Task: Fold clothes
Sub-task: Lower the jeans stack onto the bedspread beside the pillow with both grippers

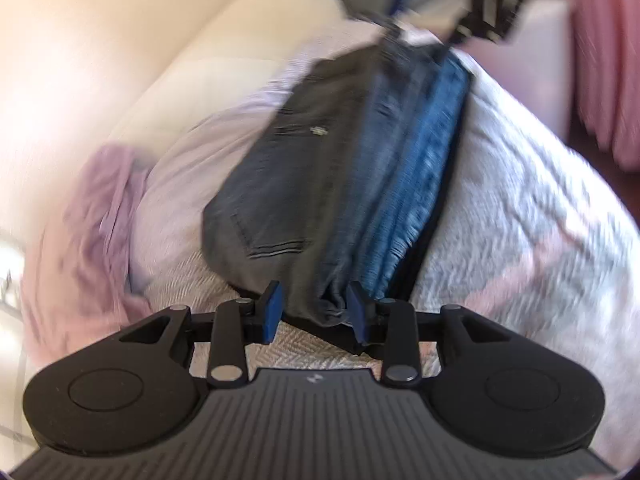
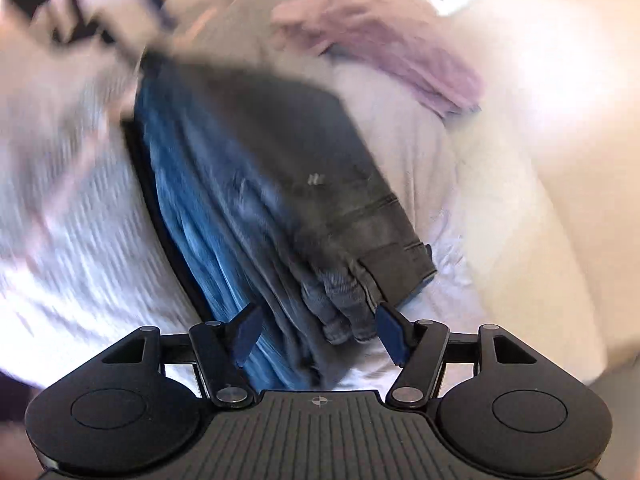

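A stack of folded jeans lies on a white quilted bedspread (image 1: 520, 208). A dark grey pair (image 1: 288, 160) lies on top, with a faded blue pair (image 1: 420, 168) and a black layer under it. My left gripper (image 1: 316, 312) is at one end of the stack, its fingers spread either side of the bunched grey cloth. My right gripper (image 2: 320, 332) is at the other end, by the waistband (image 2: 392, 248), its fingers spread wide around the grey (image 2: 280, 140) and blue (image 2: 192, 200) cloth. The other gripper shows blurred at the far end in each view.
A crumpled pink garment (image 1: 92, 240) lies on the bed beside the stack; it also shows in the right wrist view (image 2: 380, 48). A cream headboard or wall (image 1: 100, 40) runs behind it. Pink curtains (image 1: 608, 60) hang past the bed's edge.
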A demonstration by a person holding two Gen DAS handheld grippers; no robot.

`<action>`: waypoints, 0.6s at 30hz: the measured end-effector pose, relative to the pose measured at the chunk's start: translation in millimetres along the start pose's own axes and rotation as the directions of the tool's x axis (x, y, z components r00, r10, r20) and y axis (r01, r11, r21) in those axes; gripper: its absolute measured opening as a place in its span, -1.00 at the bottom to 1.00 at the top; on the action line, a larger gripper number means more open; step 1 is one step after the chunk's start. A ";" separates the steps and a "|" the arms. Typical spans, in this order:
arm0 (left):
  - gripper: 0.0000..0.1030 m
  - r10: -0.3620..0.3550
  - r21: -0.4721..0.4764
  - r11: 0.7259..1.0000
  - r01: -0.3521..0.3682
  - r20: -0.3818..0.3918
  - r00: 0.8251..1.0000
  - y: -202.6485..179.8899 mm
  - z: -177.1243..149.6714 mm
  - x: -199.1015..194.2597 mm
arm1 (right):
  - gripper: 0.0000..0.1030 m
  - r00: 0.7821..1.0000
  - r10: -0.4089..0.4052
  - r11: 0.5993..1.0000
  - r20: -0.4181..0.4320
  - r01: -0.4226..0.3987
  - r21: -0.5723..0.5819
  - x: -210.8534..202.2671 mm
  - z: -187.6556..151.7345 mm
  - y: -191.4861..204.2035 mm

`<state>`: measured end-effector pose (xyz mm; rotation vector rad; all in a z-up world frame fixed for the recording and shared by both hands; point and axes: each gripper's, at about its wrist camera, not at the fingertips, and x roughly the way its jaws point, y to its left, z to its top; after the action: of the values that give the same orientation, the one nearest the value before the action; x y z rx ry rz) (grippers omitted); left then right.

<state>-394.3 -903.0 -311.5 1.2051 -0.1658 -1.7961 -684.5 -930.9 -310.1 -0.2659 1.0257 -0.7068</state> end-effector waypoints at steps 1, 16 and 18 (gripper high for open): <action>-0.39 0.001 -0.042 0.999 0.000 0.005 1.000 4.4 0.7 -0.6 | 0.21 1.000 0.019 0.997 0.022 -0.021 0.071 -6.5 3.7 -5.2; -0.39 -0.196 -0.236 0.956 0.174 -0.073 0.978 38.1 5.1 38.3 | -0.03 0.984 0.181 0.828 0.006 -0.155 0.539 73.8 29.0 -66.1; -0.39 -0.181 -0.259 0.952 0.164 -0.041 0.983 50.6 10.8 30.0 | -0.03 0.981 0.192 0.827 0.002 -0.163 0.539 66.4 34.0 -72.8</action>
<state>-373.9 -957.5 -297.4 1.1176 0.2094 -1.8596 -664.0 -1032.7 -300.8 0.3389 0.8466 -0.8036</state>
